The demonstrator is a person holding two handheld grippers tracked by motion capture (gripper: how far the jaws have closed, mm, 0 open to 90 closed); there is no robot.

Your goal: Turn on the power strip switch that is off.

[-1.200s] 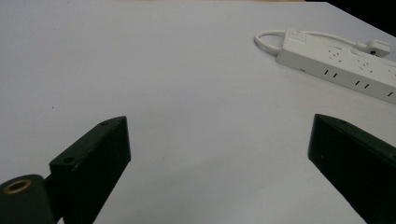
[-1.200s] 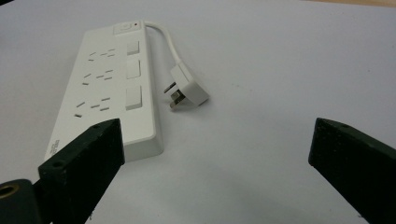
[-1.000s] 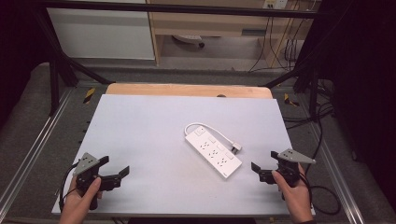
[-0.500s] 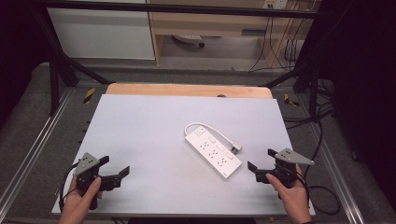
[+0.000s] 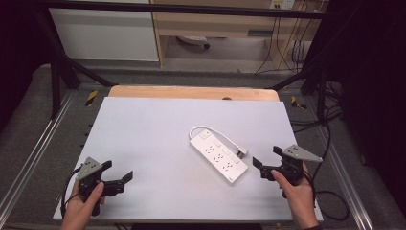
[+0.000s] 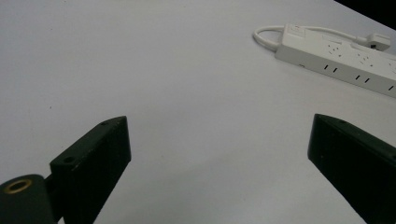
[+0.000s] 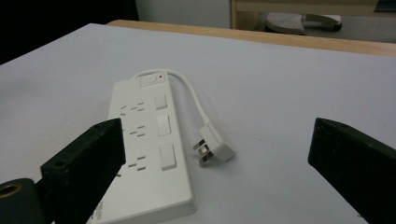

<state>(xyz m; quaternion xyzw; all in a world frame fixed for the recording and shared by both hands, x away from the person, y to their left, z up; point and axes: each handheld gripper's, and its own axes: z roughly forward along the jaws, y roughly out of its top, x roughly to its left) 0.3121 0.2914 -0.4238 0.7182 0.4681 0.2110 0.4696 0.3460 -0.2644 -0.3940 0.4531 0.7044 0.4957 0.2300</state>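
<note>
— Where does the power strip (image 5: 219, 155) lie?

— Flat on the pale surface (image 5: 148, 129), right of centre, set at a slant. Its short cord loops off the far end and the plug (image 7: 212, 148) rests just beside its body, prongs toward it.

— And the right hand-held gripper (image 5: 268, 158)?

— Near the strip's near end, not touching it, jaws spread wide.

— The left hand-held gripper (image 5: 117, 171)?

— At the near left corner, well apart from the strip, jaws also spread, nothing between them.
</note>
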